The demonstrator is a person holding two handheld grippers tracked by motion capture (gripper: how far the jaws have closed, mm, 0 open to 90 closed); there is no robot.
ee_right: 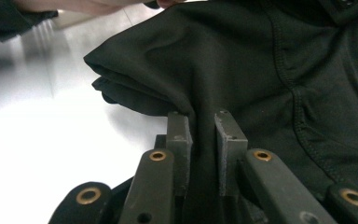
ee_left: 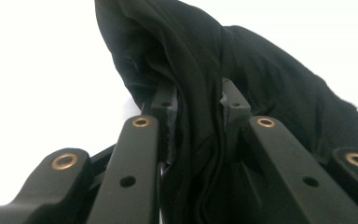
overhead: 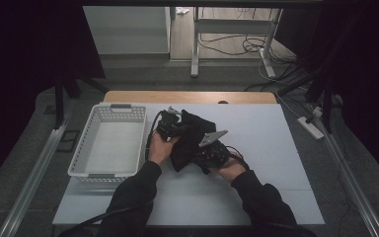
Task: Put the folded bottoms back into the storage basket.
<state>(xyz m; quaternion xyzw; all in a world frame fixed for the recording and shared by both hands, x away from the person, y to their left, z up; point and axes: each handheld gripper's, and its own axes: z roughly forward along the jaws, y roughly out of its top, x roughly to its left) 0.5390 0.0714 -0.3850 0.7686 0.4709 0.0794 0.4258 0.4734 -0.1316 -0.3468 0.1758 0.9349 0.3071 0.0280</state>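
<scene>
The black garment [overhead: 190,136] is bunched up mid-tabletop [overhead: 256,143], long axis running from far-left to near-right, just right of the white perforated basket [overhead: 109,143]. Soft matte knit with stitched seams, and both the left gripper [ee_left: 196,100] and right gripper [ee_right: 204,123] have their 2 fingers clamped on folds of it.

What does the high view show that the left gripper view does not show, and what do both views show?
The high view alone shows the white basket at the left of the table, the person's sleeves, the right gripper and the floor with cables behind. The left gripper view alone shows, close up, a fold of cloth squeezed between the two jaws. Both views show the black garment, the left gripper shut on it, and the white table top.
</scene>
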